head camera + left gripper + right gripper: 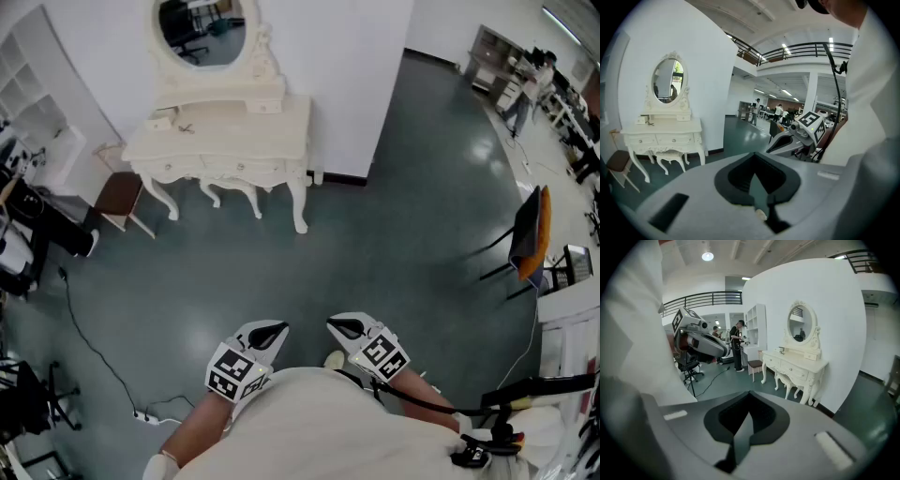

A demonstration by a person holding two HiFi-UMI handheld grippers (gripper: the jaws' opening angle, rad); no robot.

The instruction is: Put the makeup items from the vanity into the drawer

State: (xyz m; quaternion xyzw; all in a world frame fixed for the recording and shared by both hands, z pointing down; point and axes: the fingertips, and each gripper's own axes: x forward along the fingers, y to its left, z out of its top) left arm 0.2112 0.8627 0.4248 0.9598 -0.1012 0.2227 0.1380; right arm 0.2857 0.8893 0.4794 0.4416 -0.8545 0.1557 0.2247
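makeup items [167, 119] are on the vanity [239, 141] tabletop below the mirror [202, 28], well apart from both tools, with a stretch of floor [375, 244] between. left tool [272, 334] and right tool [341, 328] have their jaws pinched together, nothing in them. i'd call this the approach step - next move is walking over, then opening the drawer [246, 169], which looks closed.

Cream vanity [246, 137], white wall [347, 56], dark teal floor [375, 272], brown stool seat [117, 194].
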